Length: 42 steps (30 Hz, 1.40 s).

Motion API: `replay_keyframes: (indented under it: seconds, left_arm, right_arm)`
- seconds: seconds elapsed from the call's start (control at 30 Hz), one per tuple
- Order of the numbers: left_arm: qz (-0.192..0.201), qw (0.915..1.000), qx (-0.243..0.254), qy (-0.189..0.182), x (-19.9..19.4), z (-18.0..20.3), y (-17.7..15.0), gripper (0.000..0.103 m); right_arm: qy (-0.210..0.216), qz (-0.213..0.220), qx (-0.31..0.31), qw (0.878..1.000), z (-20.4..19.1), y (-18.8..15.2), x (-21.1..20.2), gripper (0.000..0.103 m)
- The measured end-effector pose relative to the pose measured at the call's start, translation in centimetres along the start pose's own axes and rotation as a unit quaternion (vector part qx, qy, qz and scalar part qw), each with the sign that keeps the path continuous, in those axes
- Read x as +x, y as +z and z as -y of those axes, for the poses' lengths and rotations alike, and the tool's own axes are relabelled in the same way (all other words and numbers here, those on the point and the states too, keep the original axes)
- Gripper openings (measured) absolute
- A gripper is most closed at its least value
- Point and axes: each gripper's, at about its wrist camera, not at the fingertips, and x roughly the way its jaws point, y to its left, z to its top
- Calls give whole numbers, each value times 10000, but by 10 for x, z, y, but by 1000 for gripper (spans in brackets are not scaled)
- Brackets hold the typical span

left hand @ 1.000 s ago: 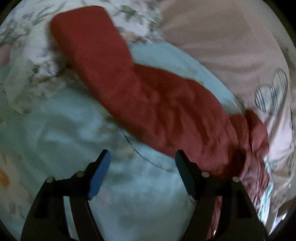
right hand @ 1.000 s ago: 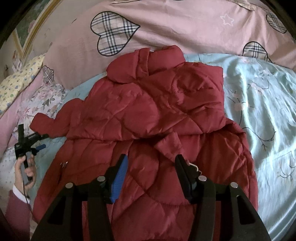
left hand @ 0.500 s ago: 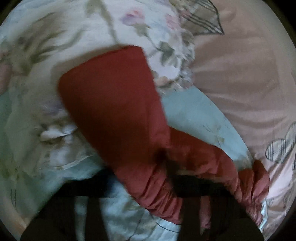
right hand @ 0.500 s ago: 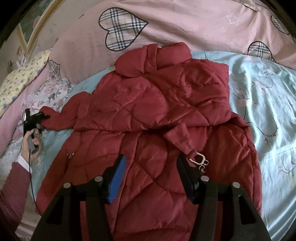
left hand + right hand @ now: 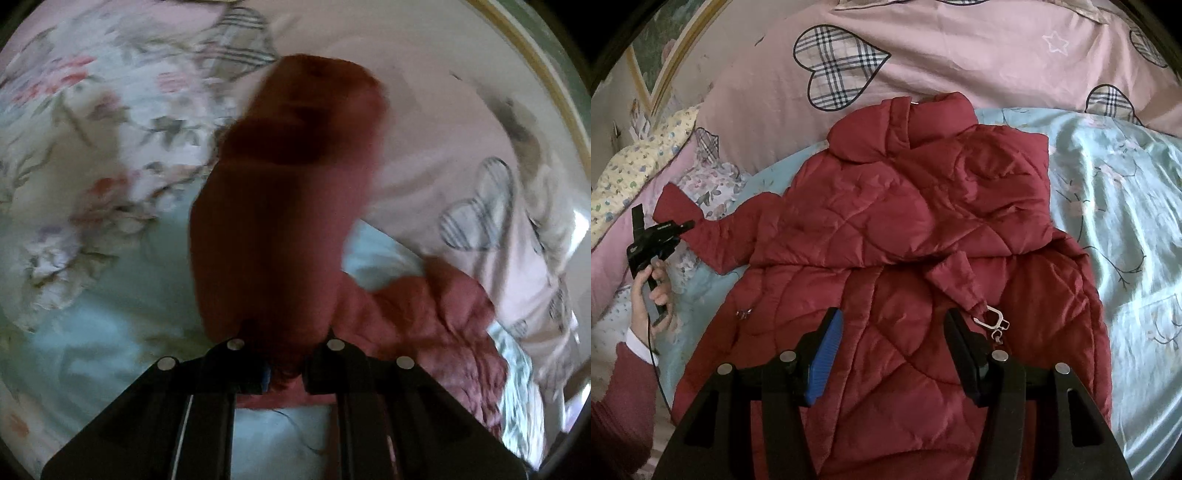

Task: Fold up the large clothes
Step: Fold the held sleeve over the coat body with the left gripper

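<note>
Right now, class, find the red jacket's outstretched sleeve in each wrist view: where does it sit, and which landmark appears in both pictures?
Left wrist view: the sleeve fills the centre, running up from the shut left tool to its cuff near the top.
Right wrist view: the sleeve lies at the left edge, pinched by the left tool.
Shared landmark: the pink bedding with plaid hearts.

Right gripper (image 5: 892, 350): black frame, silver round screws, one blue ribbed pad. Left gripper (image 5: 679, 229), black, thin black cable trailing beside the hand (image 5: 652, 291). Dark red sleeve (image 5: 622, 398), white cuff.
</note>
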Motion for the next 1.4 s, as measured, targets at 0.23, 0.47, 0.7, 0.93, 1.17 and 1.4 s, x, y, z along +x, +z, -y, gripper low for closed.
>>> replay_keyframes:
  seconds: [0.23, 0.47, 0.7, 0.93, 1.17, 1.4]
  left_arm:
    - [-103, 9977, 439, -511, -2, 57, -20, 9]
    - [-387, 9909, 746, -1053, 7, 111, -41, 9]
    - [-636, 9806, 1233, -1382, 16, 173, -67, 9]
    - [-887, 9710, 1566, -1576, 33, 226, -88, 10]
    - [-1108, 9617, 1895, -1642, 55, 274, -117, 9]
    - [-1325, 9518, 2101, -1800, 79, 310, -144, 10]
  right_arm:
    - [-18, 19, 91, 10000, 8, 2, -5, 58]
    - [49, 23, 261, 9996, 17, 4, -3, 58]
    - [202, 61, 445, 9988, 30, 11, -4, 58]
    - [344, 133, 687, 9970, 46, 20, -5, 60]
    - [498, 217, 977, 9937, 65, 33, -2, 60]
    - [772, 302, 1487, 9854, 92, 53, 8, 61]
